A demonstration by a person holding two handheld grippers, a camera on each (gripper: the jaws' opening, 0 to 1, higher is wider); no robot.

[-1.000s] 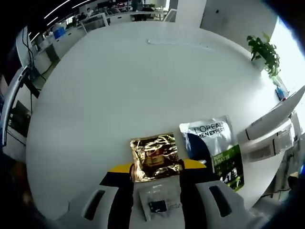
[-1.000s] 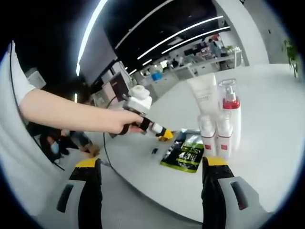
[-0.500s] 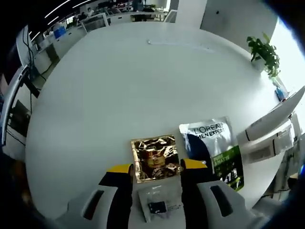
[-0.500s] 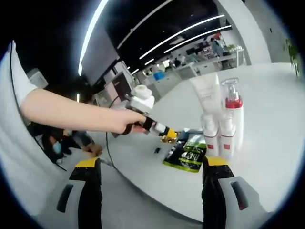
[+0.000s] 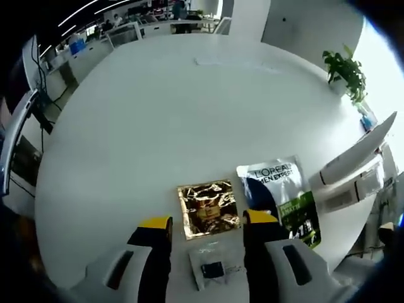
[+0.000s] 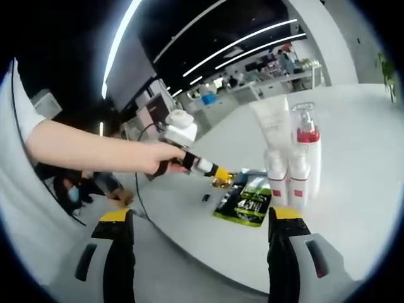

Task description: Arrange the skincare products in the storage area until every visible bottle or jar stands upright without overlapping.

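Bright ceiling strips, fisheye-warped edges

A crinkled gold foil sachet [image 5: 209,209] is lying flat on the round white table [image 5: 164,120], with a L'Oreal Men Expert pouch [image 5: 281,196] sitting just beside it on the right. A small clear packet [image 5: 213,269] is lying nearer the camera, between the jaws. In the right gripper view, white bottles with red bands [image 6: 289,165] are standing bunched together behind that pouch.

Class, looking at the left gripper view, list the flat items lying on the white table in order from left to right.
Small clear packet → gold foil sachet → L'Oreal Men Expert sachet.
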